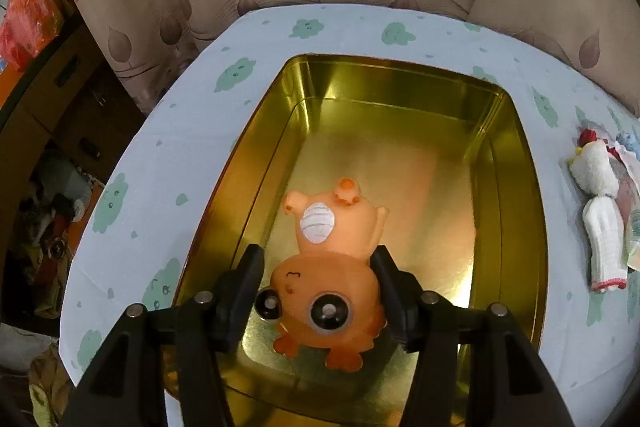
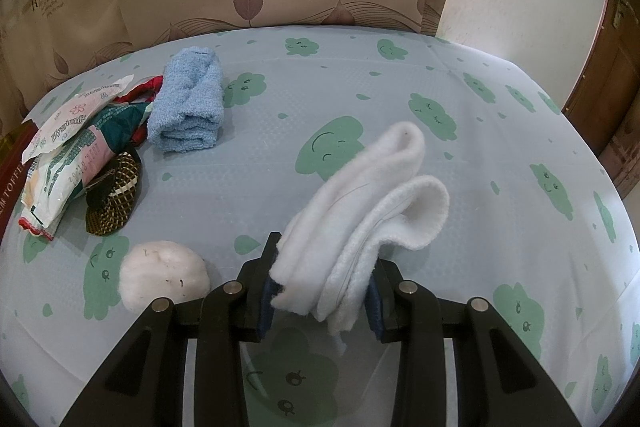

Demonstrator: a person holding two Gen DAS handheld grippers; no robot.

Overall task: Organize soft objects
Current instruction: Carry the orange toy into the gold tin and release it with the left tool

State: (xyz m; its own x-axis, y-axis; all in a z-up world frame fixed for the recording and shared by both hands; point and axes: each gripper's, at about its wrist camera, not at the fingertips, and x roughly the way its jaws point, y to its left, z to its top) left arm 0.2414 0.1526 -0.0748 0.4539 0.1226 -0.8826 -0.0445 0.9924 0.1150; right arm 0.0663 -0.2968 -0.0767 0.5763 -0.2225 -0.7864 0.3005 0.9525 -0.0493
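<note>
Left wrist view, orange toy [image 1: 332, 267] lengthwise in gold tin [image 1: 516, 163], head toward camera

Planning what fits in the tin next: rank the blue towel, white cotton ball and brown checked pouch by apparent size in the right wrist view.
1. blue towel, clearly largest.
2-3. white cotton ball and brown checked pouch look alike; the ball lies nearer the camera, so no ranking.

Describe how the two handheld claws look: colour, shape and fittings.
Both are matte black plastic with angular, ribbed arms and round silver fasteners. The left claw has plain black fingers; the right claw has blue pads on its fingers. No cables or sleeves show.
</note>
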